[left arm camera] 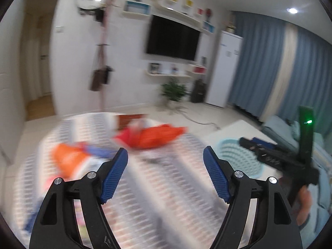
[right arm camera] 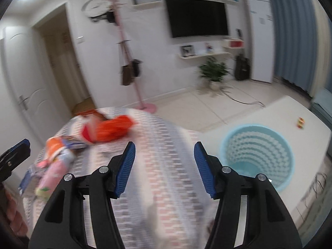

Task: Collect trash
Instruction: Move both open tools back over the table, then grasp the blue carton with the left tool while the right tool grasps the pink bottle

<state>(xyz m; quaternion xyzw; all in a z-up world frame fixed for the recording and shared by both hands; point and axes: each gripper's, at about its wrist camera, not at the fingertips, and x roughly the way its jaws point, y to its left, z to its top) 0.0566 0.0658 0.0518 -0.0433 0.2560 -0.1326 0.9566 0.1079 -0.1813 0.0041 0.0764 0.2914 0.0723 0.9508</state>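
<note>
1. Trash lies scattered on a round table covered with a checked pastel cloth [right arm camera: 157,166]: a crumpled red-orange plastic wrapper [right arm camera: 110,130] at centre left of the right wrist view, and an orange-and-white packet [right arm camera: 56,147] with a pink patterned pouch [right arm camera: 51,176] at the left edge.
2. The left wrist view shows the same red-orange wrapper [left arm camera: 153,137] at mid-frame and the orange packet [left arm camera: 68,159] at lower left, both blurred.
3. The left gripper [left arm camera: 165,175] fills the bottom of its view, blue ribbed pads standing wide apart with nothing between them.
4. The right gripper [right arm camera: 165,169] sits likewise at the bottom of its view, pads parted and empty, above the cloth.
5. A pale blue perforated plastic basket [right arm camera: 257,155] stands on the floor at the right of the right wrist view, beside the table, with no trash visible inside.
6. In the left wrist view that basket [left arm camera: 234,155] is at right, partly hidden by the right gripper's black body, held by a hand [left arm camera: 304,205].
</note>
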